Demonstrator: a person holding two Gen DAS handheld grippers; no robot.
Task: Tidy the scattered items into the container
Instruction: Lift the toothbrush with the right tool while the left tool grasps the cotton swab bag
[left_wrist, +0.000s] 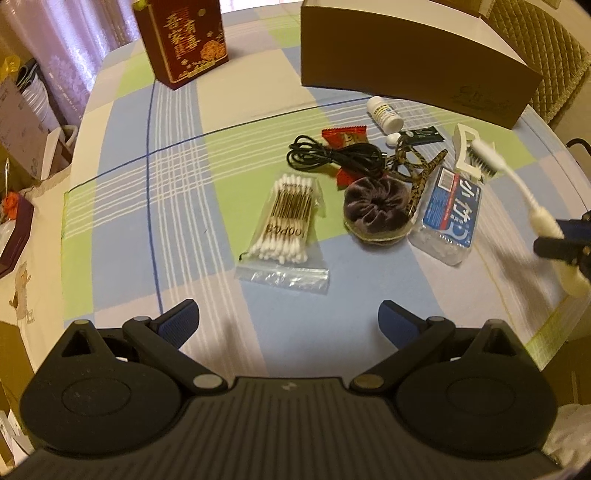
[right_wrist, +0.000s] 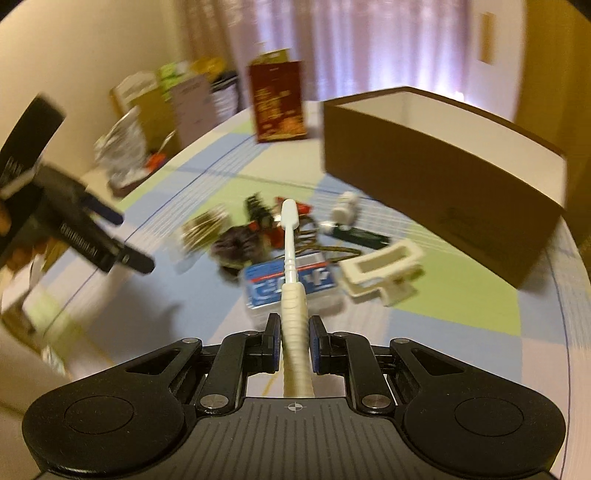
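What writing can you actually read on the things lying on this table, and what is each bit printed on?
"100PCS": on the cotton swab bag, seen upside down.
Gold Chinese characters on the red gift bag: visible, but I cannot read them surely.
White characters on the blue tissue pack: too skewed to read.
Script logo on the brown box: too faint.
Small print on the white pill bottle and the black card: too small.

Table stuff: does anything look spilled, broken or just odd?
Nothing looks spilled or broken. The oddities: a scrunchie sits stuffed in a small glass dish, and a cable lies tangled over a red candy wrapper. The box shows nothing inside from here. The right gripper holds a toothbrush aloft.
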